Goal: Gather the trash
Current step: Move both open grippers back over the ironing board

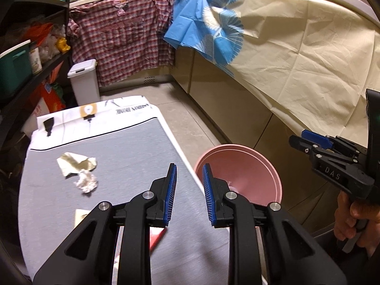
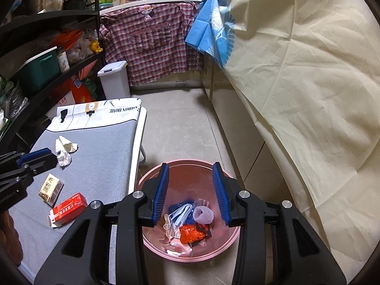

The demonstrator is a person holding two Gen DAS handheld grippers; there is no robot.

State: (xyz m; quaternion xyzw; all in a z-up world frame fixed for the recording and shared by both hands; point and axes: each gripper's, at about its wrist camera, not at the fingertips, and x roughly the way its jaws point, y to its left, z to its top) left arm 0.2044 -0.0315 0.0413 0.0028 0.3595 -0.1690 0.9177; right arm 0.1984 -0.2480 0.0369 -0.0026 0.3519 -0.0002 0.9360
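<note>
The right gripper (image 2: 191, 191) hangs over the round pink plastic basin (image 2: 235, 237) on the tiled floor, its blue-padded jaws spread moderately wide with nothing between them. Inside the basin, toward six o'clock from the fingertips, lie a crumpled blue-and-white face mask (image 2: 181, 215), a ribbed white foam sleeve (image 2: 204, 215), an orange plastic scrap (image 2: 190, 234) and pale wrappers.

The left gripper (image 1: 189, 191) sits over the right edge of the grey cloth-covered folding table (image 1: 123, 156), its jaws parted narrowly and empty; the basin (image 1: 249, 163) shows past its right finger at about two o'clock.

Trash lies on the table. A crumpled cream paper sheet (image 1: 76, 163) touches a wadded white tissue (image 1: 86, 181), both at ten o'clock from the left fingertips. In the right wrist view, a small cream tissue packet (image 2: 51, 187) and a red-and-white carton (image 2: 67, 210) lie near each other at the table's near part, at nine o'clock of the basin.

A white lidded bin (image 2: 115, 80) stands beyond the table at twelve o'clock, by a hanging red checked shirt (image 2: 152, 45).
</note>
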